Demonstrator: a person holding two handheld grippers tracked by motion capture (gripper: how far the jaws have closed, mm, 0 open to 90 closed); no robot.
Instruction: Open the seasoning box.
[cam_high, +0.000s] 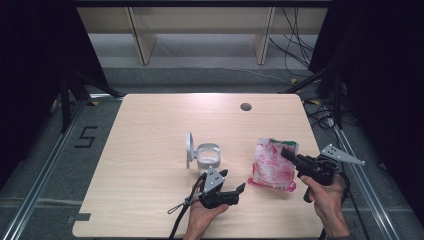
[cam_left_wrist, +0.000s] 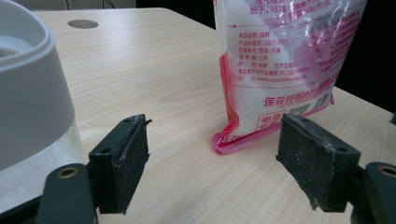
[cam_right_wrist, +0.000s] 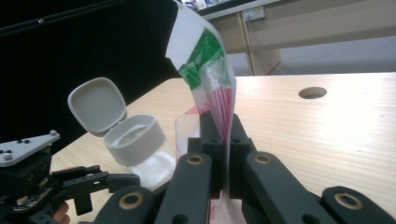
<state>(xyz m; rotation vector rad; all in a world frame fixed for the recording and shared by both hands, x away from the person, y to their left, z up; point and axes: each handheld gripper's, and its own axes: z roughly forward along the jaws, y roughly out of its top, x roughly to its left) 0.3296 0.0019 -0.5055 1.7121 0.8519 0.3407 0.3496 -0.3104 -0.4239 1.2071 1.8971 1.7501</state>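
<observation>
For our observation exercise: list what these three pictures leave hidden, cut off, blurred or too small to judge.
- Bag: top cut off by the left gripper view's upper edge; lower part hidden by the right gripper in its own view.
- Jar: cut by that view's left edge; contents unclear.
- Bag print: too small in the high view.
- Left gripper: nothing between its jaws.
</observation>
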